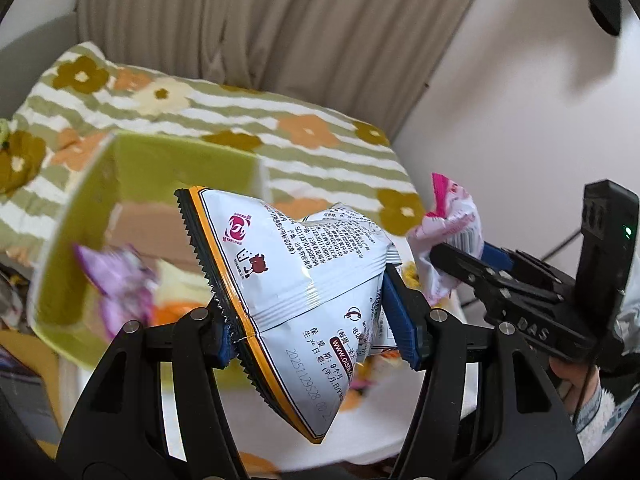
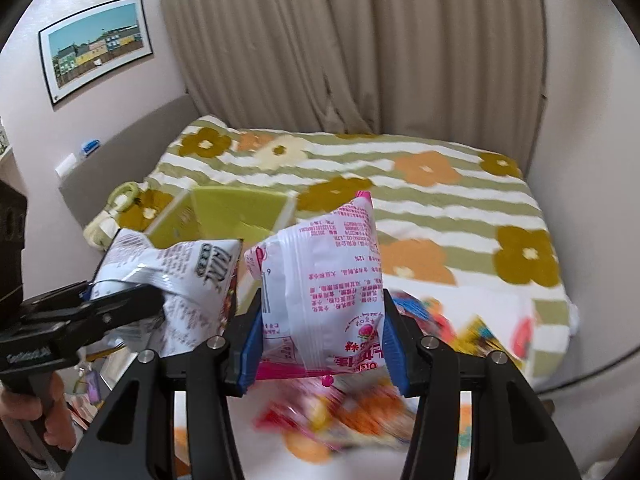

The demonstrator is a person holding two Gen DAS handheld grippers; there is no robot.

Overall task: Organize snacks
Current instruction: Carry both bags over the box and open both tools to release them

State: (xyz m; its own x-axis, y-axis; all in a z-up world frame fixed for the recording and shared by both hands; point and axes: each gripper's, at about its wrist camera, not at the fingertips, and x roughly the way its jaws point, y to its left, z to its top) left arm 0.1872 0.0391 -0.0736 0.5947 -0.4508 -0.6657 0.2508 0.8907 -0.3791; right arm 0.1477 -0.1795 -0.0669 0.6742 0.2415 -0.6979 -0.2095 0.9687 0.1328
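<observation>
At far left, the green box (image 1: 132, 184) sits on the flowered bed (image 1: 320, 148), holding a blurred purple packet (image 1: 116, 276). Just right of it, the left tool (image 1: 320, 316) is clamped on a white snack bag (image 1: 304, 280), its long axis running diagonally, serrated orange-edged seam facing the box. Further right, the right tool (image 2: 322, 344) pinches a pink-and-white snack bag (image 2: 324, 280) held upright, long axis vertical, its print upside down, above blurred loose packets (image 2: 344, 412) on the bed.
</observation>
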